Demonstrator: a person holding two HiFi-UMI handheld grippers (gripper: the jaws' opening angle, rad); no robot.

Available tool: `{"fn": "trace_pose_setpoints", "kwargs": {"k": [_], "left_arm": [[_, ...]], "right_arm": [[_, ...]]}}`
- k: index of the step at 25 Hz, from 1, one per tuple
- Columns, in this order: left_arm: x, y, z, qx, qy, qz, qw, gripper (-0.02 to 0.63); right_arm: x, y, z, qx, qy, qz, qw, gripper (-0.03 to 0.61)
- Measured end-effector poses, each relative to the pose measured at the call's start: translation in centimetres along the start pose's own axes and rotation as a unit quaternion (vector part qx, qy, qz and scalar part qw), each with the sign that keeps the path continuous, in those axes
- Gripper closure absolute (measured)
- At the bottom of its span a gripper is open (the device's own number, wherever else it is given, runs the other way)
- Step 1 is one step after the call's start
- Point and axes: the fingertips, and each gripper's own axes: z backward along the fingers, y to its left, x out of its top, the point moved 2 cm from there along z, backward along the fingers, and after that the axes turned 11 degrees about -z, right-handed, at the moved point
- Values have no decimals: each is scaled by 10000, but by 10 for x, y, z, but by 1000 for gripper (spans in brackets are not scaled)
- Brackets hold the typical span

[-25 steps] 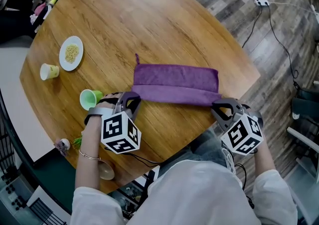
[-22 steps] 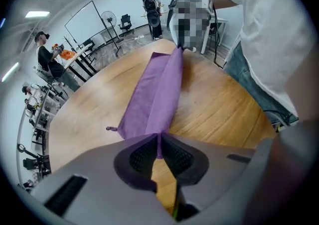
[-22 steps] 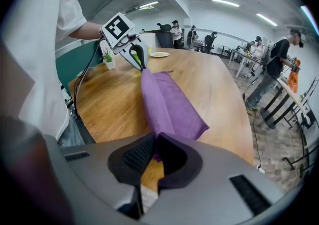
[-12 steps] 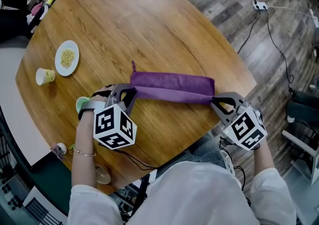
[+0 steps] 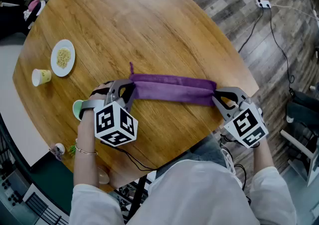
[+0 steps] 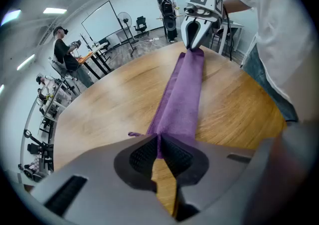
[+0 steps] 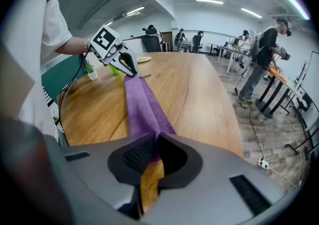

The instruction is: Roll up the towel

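towel [image 5: 172,89]: purple, a long narrow band lying flat on the table [image 5: 149,25] near our edge, stretched between the two grippers.
left gripper [image 5: 129,86]: clenched on the towel's left end. In the left gripper view we see cloth pinched between the pads, jaws almost together.
right gripper [image 5: 216,97]: same at the right end, jaws nipped tight on cloth, pointing down at the table.
shape: we see at least two layers, with a fold line running the whole length. The near part looks thicker than the far part. We can't tell whether it is a flat fold or a true roll.
loop [image 5: 131,64]: a small tab sticks out at the far left corner, not tucked in.
done: we judge most of the width is taken in, since the band is far narrower than it is long.
left to do: we judge one or two more turns to take in the thin far strip, then release both ends with the roll on the table.
watch: our guess is both ends must turn together, or the roll goes lopsided.
other: the plate [image 5: 62,57] and yellow cup [image 5: 41,76] are well apart from the towel. The green cup [image 5: 77,109] is just beside the left gripper.
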Motion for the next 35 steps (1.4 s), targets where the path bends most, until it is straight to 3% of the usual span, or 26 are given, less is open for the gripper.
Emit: {"fn": "trace_pose_setpoints", "kwargs": {"k": [15,23,31,35], "left_arm": [[-3,9,-14,326,50,148,9993,588],[-5,10,-14,424,-39,485,9979,584],[-13,14,-1,663,-366,1135,9906,563],[-15,16,21,879,-780,1789,9768,552]], "right_arm": [[4,-22,-19,-436,-190,-296,9984,545],[4,-23,-20,-500,-205,-386,9978,535],[15,-22,-8,-548,-510,-594,9954,528],[34,-22,6,-640,-877,-722,9915,528]]}}
